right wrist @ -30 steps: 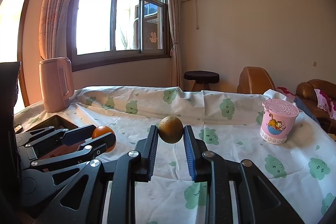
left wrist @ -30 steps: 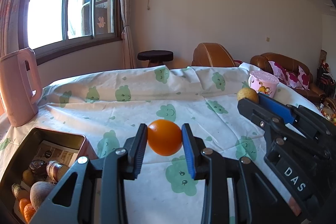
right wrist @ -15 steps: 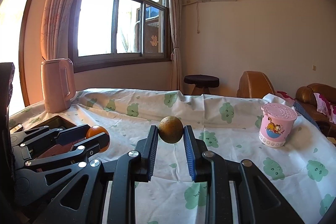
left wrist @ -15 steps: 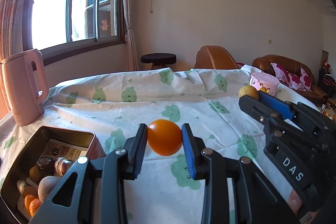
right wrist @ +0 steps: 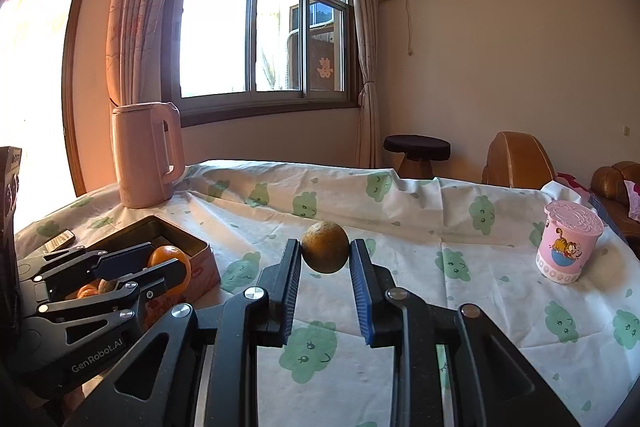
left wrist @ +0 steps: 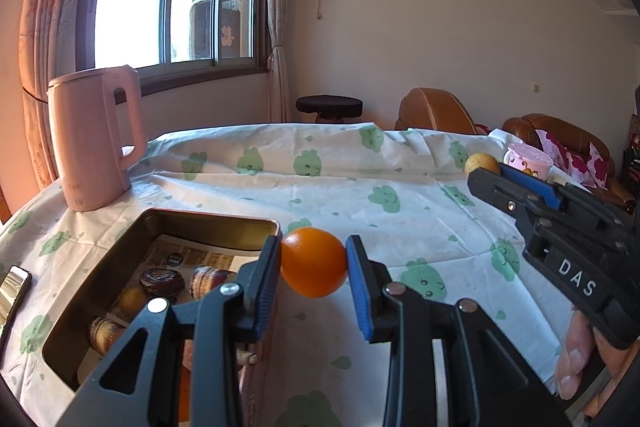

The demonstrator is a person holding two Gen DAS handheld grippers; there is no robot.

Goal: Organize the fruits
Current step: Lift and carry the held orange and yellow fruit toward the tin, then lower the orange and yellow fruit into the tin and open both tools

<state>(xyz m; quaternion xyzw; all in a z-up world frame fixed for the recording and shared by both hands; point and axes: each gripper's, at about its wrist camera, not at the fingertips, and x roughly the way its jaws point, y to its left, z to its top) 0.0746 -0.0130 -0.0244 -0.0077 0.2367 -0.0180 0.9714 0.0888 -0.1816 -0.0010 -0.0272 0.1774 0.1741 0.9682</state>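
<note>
Left gripper [left wrist: 313, 263] beside tin [left wrist: 200, 223], kettle [left wrist: 94, 139] behind

Reads "DAS" on the right tongs [left wrist: 482, 169]; "GenRobot.AI" on the left tongs [right wrist: 170, 265]; other print illegible.

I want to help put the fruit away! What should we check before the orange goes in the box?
1. Left gripper pinches the orange firmly: ok.
2. Right gripper pinches the brownish fruit: ok.
3. Tin box is open: ok.
4. Free space inside the box for the orange: ok, bare paper at the far end.
5. Orange is over the box: not ok, it hangs just beside the rim.
6. Kettle stands clear of the box: ok.
</note>
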